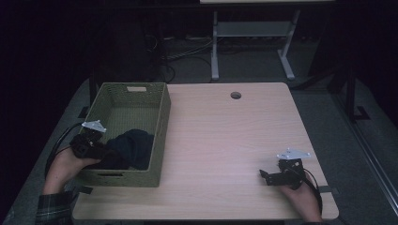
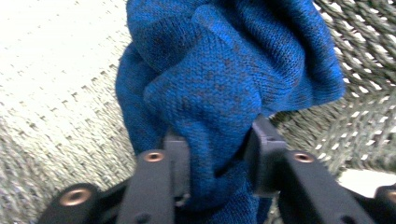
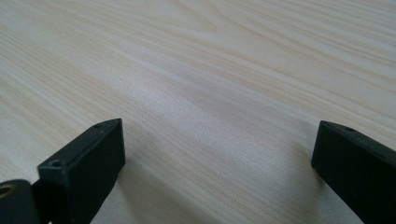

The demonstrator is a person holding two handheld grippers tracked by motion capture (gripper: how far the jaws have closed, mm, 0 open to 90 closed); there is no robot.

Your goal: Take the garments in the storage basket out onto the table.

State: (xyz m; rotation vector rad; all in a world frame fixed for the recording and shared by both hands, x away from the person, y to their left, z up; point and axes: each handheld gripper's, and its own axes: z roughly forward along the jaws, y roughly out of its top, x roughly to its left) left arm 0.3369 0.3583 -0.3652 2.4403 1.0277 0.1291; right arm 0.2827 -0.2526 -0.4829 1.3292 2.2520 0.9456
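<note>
Blue knit cloth [image 2: 219, 88] pinched in the left tool [image 2: 217, 156] — inside the woven basket [image 1: 162, 126].
Right tool [image 3: 217, 163] gapes wide and empty, low over the pale wood counter [image 3: 210, 70].

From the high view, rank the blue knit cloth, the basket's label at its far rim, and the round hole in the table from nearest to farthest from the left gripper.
1. Blue knit cloth: in the basket, pinched in the left gripper's jaws.
2. Basket label: on the far rim, ahead of the gripper.
3. Round hole: far side of the table, off to the right.
</note>
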